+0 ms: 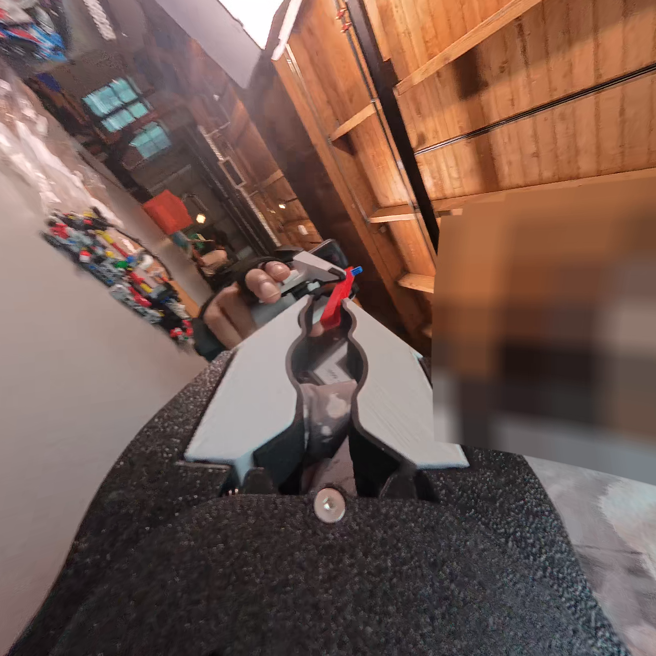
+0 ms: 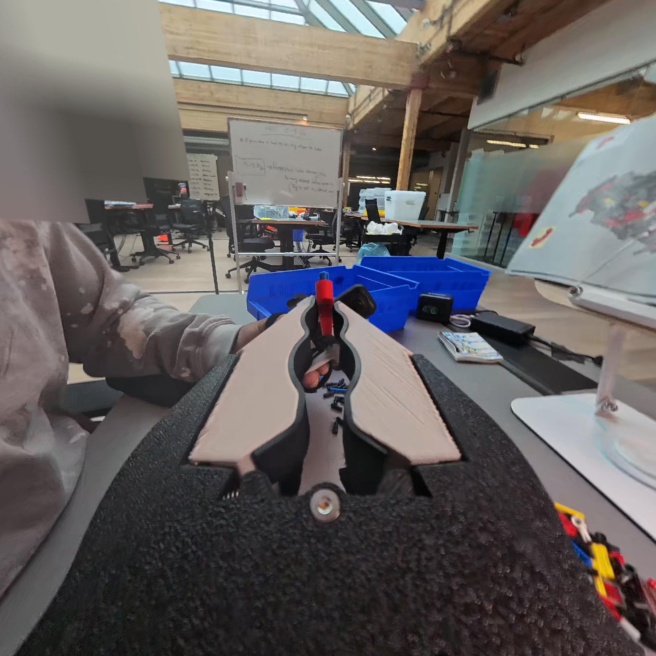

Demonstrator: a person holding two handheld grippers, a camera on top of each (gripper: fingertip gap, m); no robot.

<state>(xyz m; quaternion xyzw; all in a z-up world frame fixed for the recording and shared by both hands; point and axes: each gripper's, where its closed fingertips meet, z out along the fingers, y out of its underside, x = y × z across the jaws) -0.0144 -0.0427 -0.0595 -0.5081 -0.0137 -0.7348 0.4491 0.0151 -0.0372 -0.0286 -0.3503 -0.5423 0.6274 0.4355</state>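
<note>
My left gripper [image 1: 328, 301] has its fingers clenched on a red plastic piece [image 1: 335, 301] with a small blue pin [image 1: 356, 270] at its far end. In the left wrist view my right gripper [image 1: 319, 273] shows just beyond, its fingertip meeting the upper end of the same red piece, with the hand [image 1: 264, 284] that grips it behind.

In the right wrist view, my right gripper [image 2: 324, 301] also has its fingers closed tight on the red piece [image 2: 324, 307], which stands nearly upright between the tips, the blue pin [image 2: 323, 275] sticking out of its top. So both grippers pinch this one piece, held up above the counter [image 2: 479, 383].

Through the gap between my right fingers I see a scatter of small black pins [image 2: 337, 394] lying on the counter, a few blue ones among them. Behind the red piece stand two blue bins [image 2: 390, 287], side by side. To their right lie a small black box [image 2: 433, 307], a black power brick [image 2: 502, 328] and a shiny card-like pack [image 2: 468, 346]. A tilted instruction sheet on a white stand [image 2: 610, 220] rises at the right edge. A heap of red, yellow and black bricks [image 2: 610, 575] sits at my lower right; the left wrist view shows a coloured heap of bricks [image 1: 117, 269] too. A speckled sleeve [image 2: 88, 319] crosses the left side.
</note>
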